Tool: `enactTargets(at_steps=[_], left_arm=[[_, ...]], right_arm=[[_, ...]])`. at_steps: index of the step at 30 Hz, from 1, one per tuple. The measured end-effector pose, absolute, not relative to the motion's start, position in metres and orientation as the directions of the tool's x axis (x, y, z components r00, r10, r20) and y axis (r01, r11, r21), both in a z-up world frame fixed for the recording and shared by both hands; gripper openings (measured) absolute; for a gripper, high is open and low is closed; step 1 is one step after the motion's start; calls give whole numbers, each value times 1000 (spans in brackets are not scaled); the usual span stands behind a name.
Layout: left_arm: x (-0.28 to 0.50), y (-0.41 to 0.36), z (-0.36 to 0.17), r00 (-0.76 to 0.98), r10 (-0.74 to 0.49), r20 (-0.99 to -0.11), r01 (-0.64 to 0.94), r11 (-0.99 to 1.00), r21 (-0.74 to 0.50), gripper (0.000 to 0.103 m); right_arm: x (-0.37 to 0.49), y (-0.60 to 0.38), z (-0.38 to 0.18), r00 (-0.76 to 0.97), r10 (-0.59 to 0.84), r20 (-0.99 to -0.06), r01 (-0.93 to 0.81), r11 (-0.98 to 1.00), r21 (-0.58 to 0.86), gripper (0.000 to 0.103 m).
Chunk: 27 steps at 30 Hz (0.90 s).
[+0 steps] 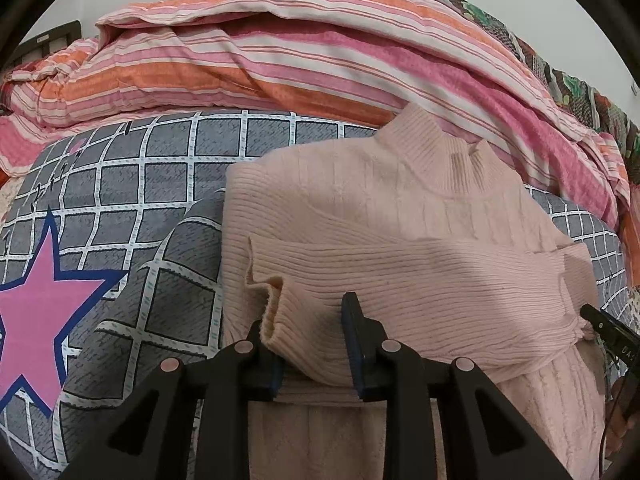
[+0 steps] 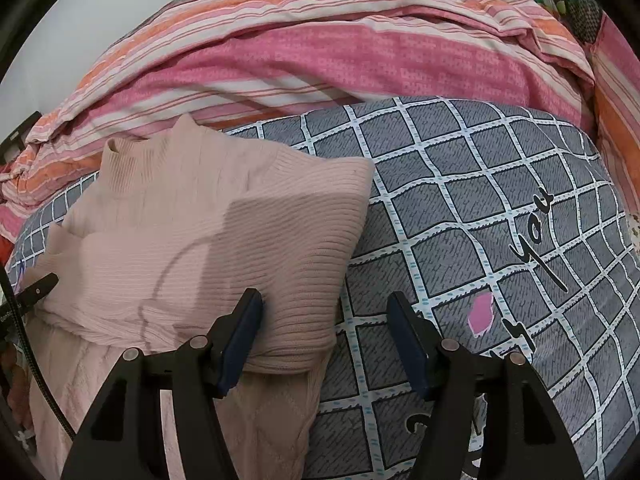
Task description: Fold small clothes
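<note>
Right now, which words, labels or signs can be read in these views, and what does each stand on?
"you": black script on the grey checked sheet, right wrist view.
More black lettering below it on the sheet: cut off, unreadable.
White letters on the right gripper, left wrist view: partly hidden, unreadable.
Pink sweater: no text.

sweater (image 1: 400, 240): on checked bedsheet (image 1: 160, 168), collar at far end | sleeve (image 1: 400, 280): across sweater's front | striped quilt (image 1: 280, 60): heaped behind sweater | left gripper (image 1: 310, 344): at sweater's near edge, astride sleeve cuff | right gripper (image 2: 324, 332): at sweater's near right corner
</note>
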<state>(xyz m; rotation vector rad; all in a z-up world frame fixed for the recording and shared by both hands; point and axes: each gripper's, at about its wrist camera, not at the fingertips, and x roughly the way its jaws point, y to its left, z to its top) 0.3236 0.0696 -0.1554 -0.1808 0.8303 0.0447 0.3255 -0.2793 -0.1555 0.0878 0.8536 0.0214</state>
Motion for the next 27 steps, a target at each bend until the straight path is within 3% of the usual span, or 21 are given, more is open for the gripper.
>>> enactTargets(at_steps=[8, 12, 14, 27], left_arm=[[324, 67, -155, 674, -39, -738, -96, 986, -140, 31], [324, 63, -155, 672, -75, -737, -49, 988, -146, 50], [323, 59, -154, 675, -78, -734, -33, 990, -135, 55], [311, 72, -151, 701, -135, -700, -31, 975, -219, 56]], right_arm=[[325, -278, -155, 658, 49, -752, 13, 997, 76, 65], [325, -277, -155, 658, 48, -751, 11, 997, 73, 65], [325, -277, -155, 658, 48, -751, 10, 997, 73, 65], [315, -280, -149, 687, 92, -721, -2, 992, 125, 65]])
